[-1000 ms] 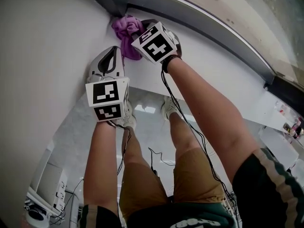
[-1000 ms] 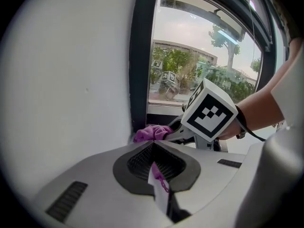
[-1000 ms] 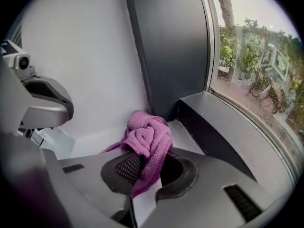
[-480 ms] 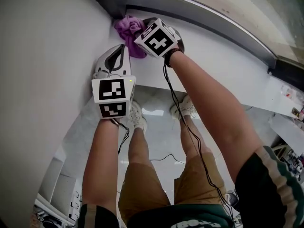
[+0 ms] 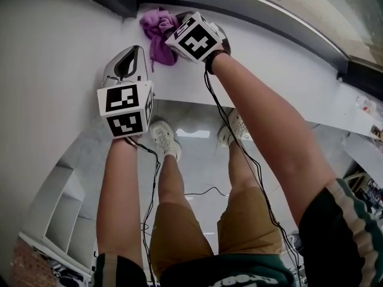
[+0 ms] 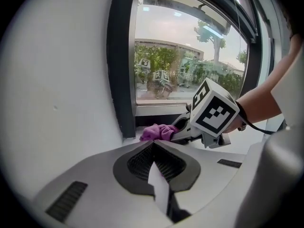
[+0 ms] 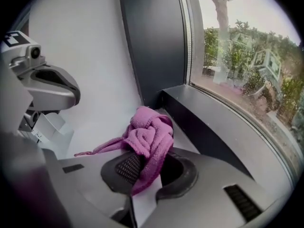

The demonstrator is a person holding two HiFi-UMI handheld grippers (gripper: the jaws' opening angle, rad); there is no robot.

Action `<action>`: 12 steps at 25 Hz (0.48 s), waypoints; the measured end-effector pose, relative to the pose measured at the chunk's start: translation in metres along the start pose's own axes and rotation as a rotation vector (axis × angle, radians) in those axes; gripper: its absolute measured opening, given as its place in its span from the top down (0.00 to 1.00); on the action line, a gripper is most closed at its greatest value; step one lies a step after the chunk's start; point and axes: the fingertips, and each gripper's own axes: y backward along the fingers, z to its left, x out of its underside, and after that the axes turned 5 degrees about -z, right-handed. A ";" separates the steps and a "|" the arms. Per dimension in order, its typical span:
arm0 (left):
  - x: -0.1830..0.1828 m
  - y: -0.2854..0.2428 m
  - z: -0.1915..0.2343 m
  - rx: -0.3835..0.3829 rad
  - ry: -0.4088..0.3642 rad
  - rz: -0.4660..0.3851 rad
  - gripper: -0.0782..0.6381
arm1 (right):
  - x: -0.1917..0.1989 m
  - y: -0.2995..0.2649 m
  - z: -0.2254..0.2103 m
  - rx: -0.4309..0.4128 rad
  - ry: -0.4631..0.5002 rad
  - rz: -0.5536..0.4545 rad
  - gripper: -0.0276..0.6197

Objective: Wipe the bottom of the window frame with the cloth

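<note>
A purple cloth (image 5: 157, 31) lies bunched on the white sill (image 5: 269, 64), in the corner where the dark window frame (image 5: 251, 11) meets the wall. My right gripper (image 5: 172, 39) is shut on the cloth. In the right gripper view the cloth (image 7: 147, 137) hangs between the jaws of that gripper (image 7: 145, 167), beside the frame's dark bottom rail (image 7: 213, 132). My left gripper (image 5: 127, 57) hovers left of the cloth, by the wall and apart from it. In its own view the left gripper (image 6: 154, 144) is shut with nothing held, and the cloth (image 6: 159, 131) lies just beyond it.
The white wall (image 5: 54, 46) rises close on the left. The sill runs on to the right along the glass (image 7: 237, 56). Below the sill's edge are the person's legs and shoes (image 5: 163, 137) on a glossy floor. Cables (image 5: 239, 160) trail from both grippers.
My left gripper has drifted left and a little back from the cloth. The right gripper has stayed in the corner, shut on the cloth.
</note>
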 end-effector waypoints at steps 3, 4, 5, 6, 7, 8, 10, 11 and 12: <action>0.004 -0.001 -0.006 -0.012 0.010 0.015 0.88 | 0.009 0.006 -0.004 0.008 -0.015 0.009 0.84; 0.004 -0.002 -0.009 -0.014 0.014 0.019 0.88 | 0.014 0.009 -0.005 0.004 -0.025 0.010 0.84; 0.005 -0.003 -0.014 -0.011 0.016 0.024 0.88 | 0.018 0.013 -0.006 0.002 -0.033 0.009 0.84; 0.006 -0.005 -0.020 -0.004 0.014 0.029 0.88 | 0.022 0.016 -0.009 0.005 -0.035 0.008 0.84; 0.006 -0.007 -0.026 0.005 0.008 0.034 0.88 | 0.025 0.020 -0.013 0.012 -0.032 0.007 0.84; 0.005 -0.010 -0.031 0.014 0.001 0.037 0.88 | 0.028 0.022 -0.016 0.014 -0.029 0.006 0.84; 0.004 -0.012 -0.041 0.029 -0.015 0.037 0.88 | 0.032 0.026 -0.020 0.017 -0.024 0.007 0.84; 0.004 -0.013 -0.044 0.034 -0.022 0.037 0.88 | 0.034 0.028 -0.022 0.024 -0.022 0.010 0.84; 0.005 -0.012 -0.047 0.038 -0.026 0.039 0.88 | 0.036 0.030 -0.023 0.028 -0.023 0.013 0.84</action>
